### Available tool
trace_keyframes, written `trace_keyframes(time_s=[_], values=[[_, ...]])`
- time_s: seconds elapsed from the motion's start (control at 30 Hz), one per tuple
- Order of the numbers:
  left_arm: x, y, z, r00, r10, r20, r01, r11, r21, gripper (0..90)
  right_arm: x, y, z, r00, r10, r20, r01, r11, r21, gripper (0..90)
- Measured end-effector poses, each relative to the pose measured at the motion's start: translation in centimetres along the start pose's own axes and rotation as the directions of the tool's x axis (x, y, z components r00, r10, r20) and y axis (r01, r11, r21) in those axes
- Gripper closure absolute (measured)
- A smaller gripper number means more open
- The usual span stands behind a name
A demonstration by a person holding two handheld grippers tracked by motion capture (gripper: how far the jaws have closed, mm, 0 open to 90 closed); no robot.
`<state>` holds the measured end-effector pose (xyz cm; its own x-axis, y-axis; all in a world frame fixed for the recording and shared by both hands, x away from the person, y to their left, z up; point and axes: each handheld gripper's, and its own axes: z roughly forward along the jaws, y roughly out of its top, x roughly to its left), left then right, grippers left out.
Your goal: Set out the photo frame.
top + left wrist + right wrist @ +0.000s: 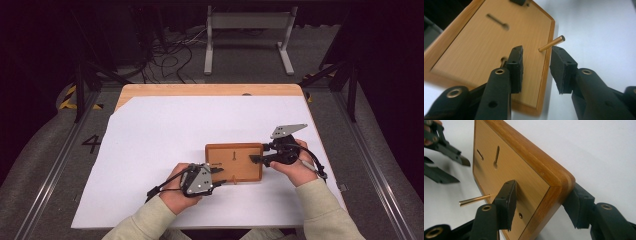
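Observation:
A wooden picture frame [234, 162] lies back-up on the white sheet, with a keyhole slot [233, 156] in its panel. A thin brass-coloured peg [231, 181] sticks out of its near edge; it also shows as peg [552, 43] and peg [474, 200]. My right gripper [256, 159] is shut on the frame's right rim [554, 182], one jaw on the back panel, the other on the outer side. My left gripper [221, 177] is open at the frame's near edge. In the left gripper view its jaws [537, 49] stand on either side of the peg's base without touching it.
The white sheet [150, 130] covers most of a wooden table [200, 90]. Behind the table are floor cables [170, 55] and a white stand [247, 30]. In the right gripper view the open left gripper [461, 170] shows at the far left.

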<state>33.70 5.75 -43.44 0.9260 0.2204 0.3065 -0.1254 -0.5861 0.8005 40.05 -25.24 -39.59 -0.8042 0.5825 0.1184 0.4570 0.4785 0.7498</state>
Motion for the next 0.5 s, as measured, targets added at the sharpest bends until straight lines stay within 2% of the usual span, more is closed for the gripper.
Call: trace_keyframes(time_s=[0.03, 0.07, 0.17, 0.2, 0.33, 0.4, 0.47, 0.5], values=[[0.0, 0.0, 0.0, 1.0, 0.0, 0.0, 0.0, 1.0, 0.0, 61.5, 0.2, 0.0, -0.1, 0.9999, -0.009, 0.008, 0.009, 1.0, 0.001, 46.5], [0.0, -0.3, -0.4, 0.9982, -0.059, 0.012, 0.059, 0.9983, -0.004, 61.5, 0.2, 0.0, -0.1, 0.9999, -0.009, 0.008, 0.009, 1.0, 0.001, 46.5], [0.4, -0.9, -1.1, 0.9928, -0.119, 0.015, 0.119, 0.9927, -0.022, 58.2, 0.9, -0.1, -0.4, 0.9979, -0.055, 0.035, 0.055, 0.998, 0.002, 47.1], [0.4, -1.0, -1.4, 0.9907, -0.135, 0.015, 0.135, 0.9904, -0.026, 58.2, 0.9, -0.1, -0.4, 0.9979, -0.055, 0.035, 0.055, 0.998, 0.002, 47.1], [0.7, -1.7, -2.3, 0.9856, -0.169, 0.001, 0.169, 0.9853, -0.024, 55.8, 1.5, -0.3, -0.9, 0.9943, -0.096, 0.047, 0.096, 0.995, 0.001, 49.1], [0.9, -2.4, -3.1, 0.9794, -0.201, -0.017, 0.201, 0.9794, -0.021, 53.7, 2.0, -0.3, -1.3, 0.9901, -0.127, 0.06, 0.127, 0.992, 0.008, 50.1], [1.0, -2.6, -3.3, 0.9769, -0.212, -0.026, 0.211, 0.9771, -0.023, 53.0, 2.2, -0.4, -1.4, 0.9885, -0.137, 0.063, 0.137, 0.991, 0.01, 50.5], [1.2, -3.1, -3.7, 0.9725, -0.229, -0.043, 0.228, 0.9734, -0.021, 51.0, 2.6, -0.5, -1.7, 0.9848, -0.159, 0.07, 0.158, 0.987, 0.01, 51.7]])
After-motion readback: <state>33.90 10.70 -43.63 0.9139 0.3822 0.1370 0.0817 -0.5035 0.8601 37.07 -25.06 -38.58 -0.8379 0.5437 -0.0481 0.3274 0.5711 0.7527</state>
